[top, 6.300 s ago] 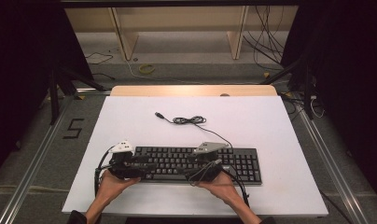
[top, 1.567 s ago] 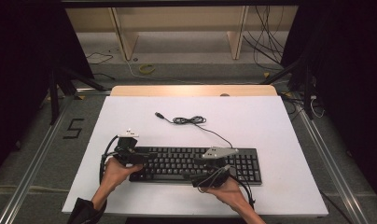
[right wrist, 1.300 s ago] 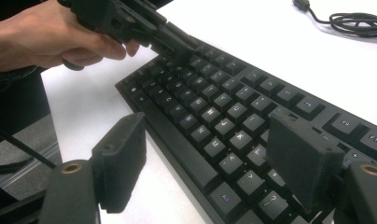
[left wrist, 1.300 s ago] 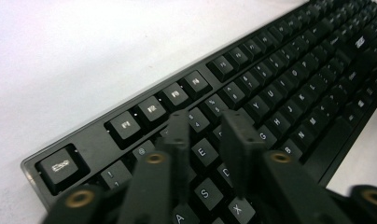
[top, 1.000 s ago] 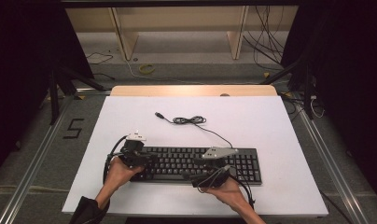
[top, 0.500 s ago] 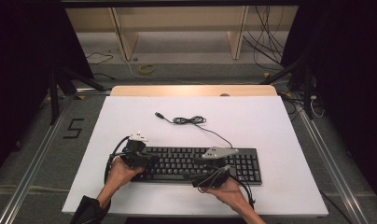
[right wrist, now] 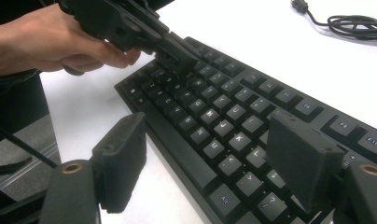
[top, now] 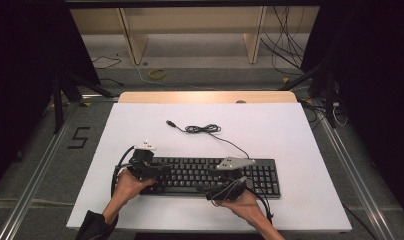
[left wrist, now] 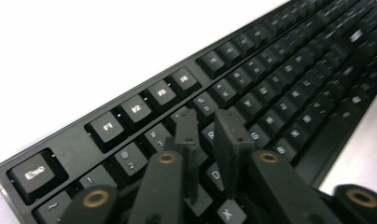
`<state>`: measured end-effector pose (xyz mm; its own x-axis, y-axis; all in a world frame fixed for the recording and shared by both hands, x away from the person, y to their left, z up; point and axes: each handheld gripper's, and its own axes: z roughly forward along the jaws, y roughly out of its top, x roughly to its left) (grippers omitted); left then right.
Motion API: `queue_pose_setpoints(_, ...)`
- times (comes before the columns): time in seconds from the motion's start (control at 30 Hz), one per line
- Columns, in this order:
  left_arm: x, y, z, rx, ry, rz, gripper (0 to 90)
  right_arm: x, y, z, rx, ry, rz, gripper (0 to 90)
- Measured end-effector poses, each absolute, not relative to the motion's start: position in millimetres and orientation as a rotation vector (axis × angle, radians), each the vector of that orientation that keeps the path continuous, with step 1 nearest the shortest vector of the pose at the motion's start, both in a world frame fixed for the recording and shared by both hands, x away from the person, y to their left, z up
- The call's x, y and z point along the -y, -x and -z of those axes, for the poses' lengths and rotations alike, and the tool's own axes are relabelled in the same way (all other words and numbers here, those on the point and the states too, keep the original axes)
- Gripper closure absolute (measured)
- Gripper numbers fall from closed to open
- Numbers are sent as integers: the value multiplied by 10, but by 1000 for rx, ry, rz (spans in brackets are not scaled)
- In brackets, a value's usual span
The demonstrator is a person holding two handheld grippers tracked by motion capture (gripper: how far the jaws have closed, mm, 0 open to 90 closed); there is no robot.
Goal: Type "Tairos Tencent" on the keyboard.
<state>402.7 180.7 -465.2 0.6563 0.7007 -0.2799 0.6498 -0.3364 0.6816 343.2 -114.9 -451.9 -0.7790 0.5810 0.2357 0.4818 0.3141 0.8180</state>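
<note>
A black keyboard (top: 190, 172) (left wrist: 280, 60) (right wrist: 233, 107) lies near the front edge of the white table. My left gripper (top: 159, 171) (left wrist: 206, 119) hangs over its left end, tips just above the number and letter rows. Its jaws have just been opening and stand a narrow gap apart with nothing between them. That same gripper (right wrist: 177, 49) comes in from the upper left of the right gripper view. My right gripper (top: 211, 192) (right wrist: 210, 128) is wide open astride the keyboard's front edge, one jaw over the keys and the other over bare table.
The keyboard's black cable (top: 202, 129) (right wrist: 354, 21) lies coiled behind it, plug end loose. The white table top (top: 290, 135) has a wooden strip (top: 205, 96) along its far edge. Grey floor, rails and a wooden shelf surround it.
Since the oldest frame my left gripper has shifted a little right onto the keyboard's left end. Over the last second both hands have stayed put.
</note>
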Motion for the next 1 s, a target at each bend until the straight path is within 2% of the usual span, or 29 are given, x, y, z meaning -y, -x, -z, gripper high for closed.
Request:
queue_pose_setpoints(0.13,-1830,-4001,4617,-1054,-2015,-61,561,1150,-3435,4518,-2457,-1002,-1471,305)
queue_pose_setpoints(0.3,-1847,-3969,4594,-1048,-1980,-64,458,1150,-3435,4518,-2458,-1004,-1470,331)
queue_pose_setpoints(0.67,-1903,-3881,4544,-1020,-1906,-60,338,1107,-3460,4530,-2459,-1030,-1441,402)
queue_pose_setpoints(1.0,-1915,-3781,4535,-984,-1893,-72,308,1015,-3486,4514,-2485,-1011,-1422,581)
